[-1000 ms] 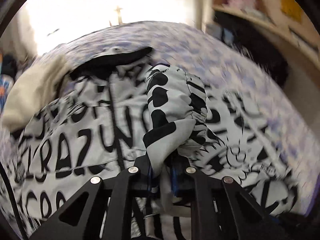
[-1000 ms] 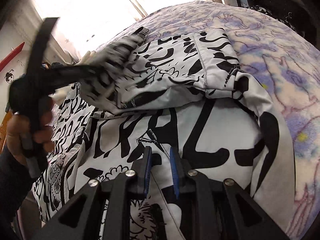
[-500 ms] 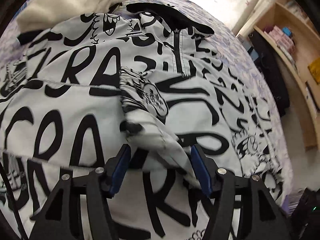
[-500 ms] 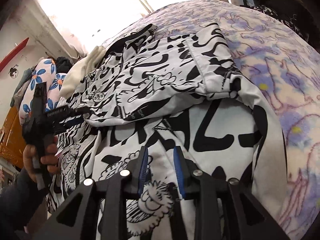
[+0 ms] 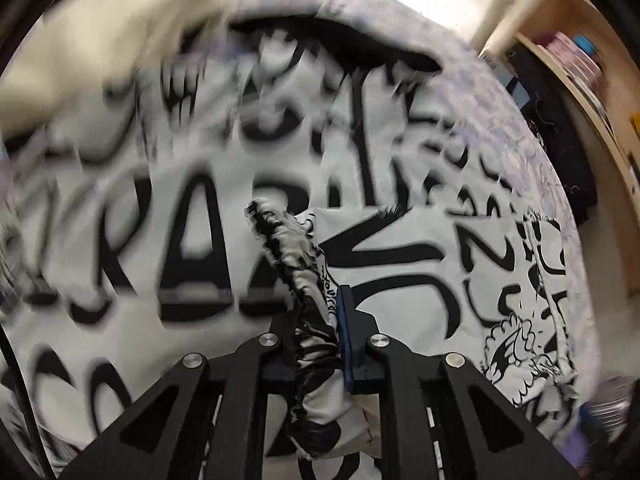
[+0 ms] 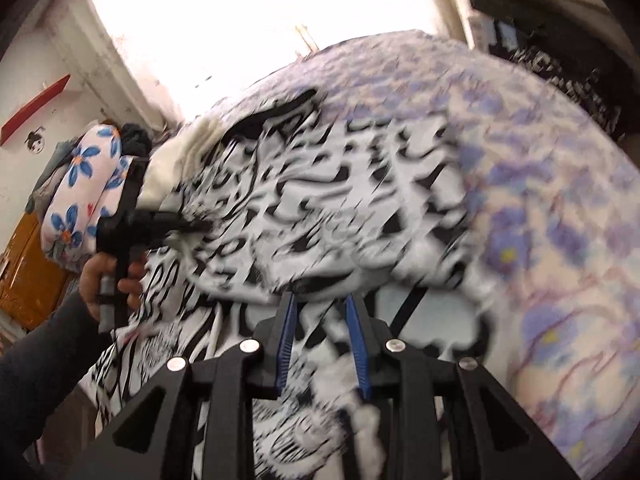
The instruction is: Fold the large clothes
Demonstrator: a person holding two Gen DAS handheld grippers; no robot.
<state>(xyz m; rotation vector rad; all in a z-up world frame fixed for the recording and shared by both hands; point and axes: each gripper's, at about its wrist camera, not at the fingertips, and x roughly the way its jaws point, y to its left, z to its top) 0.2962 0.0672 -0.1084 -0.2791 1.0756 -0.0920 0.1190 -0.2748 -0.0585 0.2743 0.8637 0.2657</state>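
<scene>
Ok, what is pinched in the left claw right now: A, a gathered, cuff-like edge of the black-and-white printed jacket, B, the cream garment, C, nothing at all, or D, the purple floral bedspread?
A: in the left wrist view the left claw is closing on a bunched, elastic-looking edge of the printed jacket.

Bright window [image 6: 248,28] behind the bed, glare washing out detail. Bed covered by a purple-flowered spread [image 6: 560,208]. Wooden shelving [image 5: 592,92] seen to the right, dark items stored below. White wall [image 6: 36,128] at left; blue-flowered bedding [image 6: 80,196] piled there, orange-brown cabinet [image 6: 24,276] beneath.
</scene>
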